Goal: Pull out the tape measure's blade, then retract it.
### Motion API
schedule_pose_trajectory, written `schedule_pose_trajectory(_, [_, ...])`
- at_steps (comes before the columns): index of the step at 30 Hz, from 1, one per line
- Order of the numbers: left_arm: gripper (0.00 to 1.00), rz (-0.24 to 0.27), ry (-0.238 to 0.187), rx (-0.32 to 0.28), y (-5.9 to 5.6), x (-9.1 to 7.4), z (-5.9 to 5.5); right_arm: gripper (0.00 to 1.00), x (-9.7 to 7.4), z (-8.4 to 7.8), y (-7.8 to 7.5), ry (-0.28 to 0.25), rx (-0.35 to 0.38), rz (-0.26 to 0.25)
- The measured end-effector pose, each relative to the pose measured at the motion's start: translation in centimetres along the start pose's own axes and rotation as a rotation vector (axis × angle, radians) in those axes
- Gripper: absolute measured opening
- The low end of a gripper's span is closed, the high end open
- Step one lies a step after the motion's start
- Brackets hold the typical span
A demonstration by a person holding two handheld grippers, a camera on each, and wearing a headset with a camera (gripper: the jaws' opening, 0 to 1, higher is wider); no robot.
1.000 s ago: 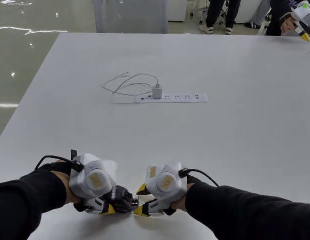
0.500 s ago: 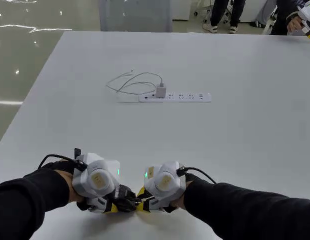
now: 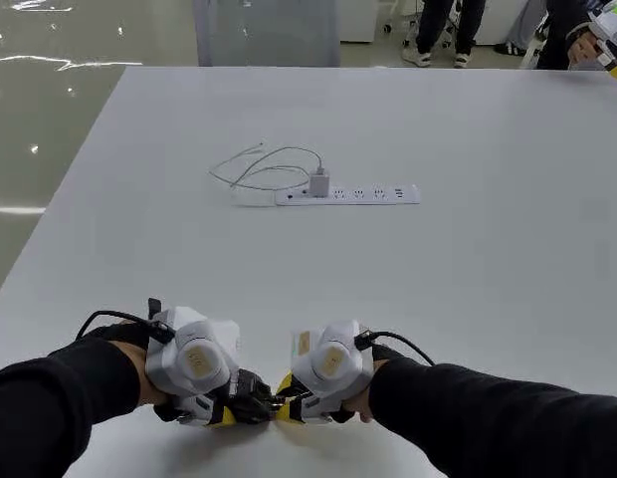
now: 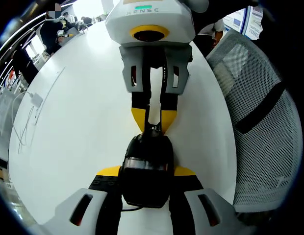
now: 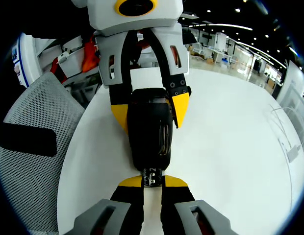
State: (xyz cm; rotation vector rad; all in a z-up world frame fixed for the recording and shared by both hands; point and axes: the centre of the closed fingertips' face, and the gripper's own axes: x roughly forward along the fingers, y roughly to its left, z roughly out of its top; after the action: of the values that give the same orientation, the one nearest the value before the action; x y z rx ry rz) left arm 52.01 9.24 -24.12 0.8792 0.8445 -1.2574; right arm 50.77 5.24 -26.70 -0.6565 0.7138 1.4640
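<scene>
Grips the black tape measure (image 5: 148, 129) tight in the left hand-held gripper (image 4: 147, 172), at the near edge of the desk (image 3: 388, 279). Lies sideways, mouth pointing at the right hand-held gripper (image 5: 152, 182), pinched shut on the blade tip (image 4: 153, 129).

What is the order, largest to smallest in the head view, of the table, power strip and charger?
1. table
2. power strip
3. charger, plugged into the strip, so equally near the camera: that pair is sure.

Looks like an open-plan lab or office hall: broad white counter (image 3: 488, 149), power strip (image 3: 346, 194) at centre, glossy floor (image 3: 40, 100) upper left, mesh chair (image 4: 260, 98) at right.
</scene>
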Motion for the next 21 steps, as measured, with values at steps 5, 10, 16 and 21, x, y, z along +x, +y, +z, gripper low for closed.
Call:
schedule_pose_trajectory(5, [0.31,0.002,0.002,-0.004,0.0,0.0,0.0,0.08,-0.3,-0.5,-0.1,0.007,0.003,-0.001])
schedule_pose_trajectory(10, [0.31,0.006,0.004,-0.009,0.0,0.0,0.0,0.08,-0.5,-0.7,-0.1,0.012,0.001,-0.005])
schedule_pose_trajectory(16, [0.31,0.007,0.005,-0.012,0.0,-0.1,0.0,0.08,-0.7,-1.0,-0.1,0.021,0.002,-0.006])
schedule_pose_trajectory(21, [0.31,0.008,0.006,-0.013,0.0,-0.1,-0.1,0.08,-0.9,-1.2,-0.2,0.028,0.005,-0.007])
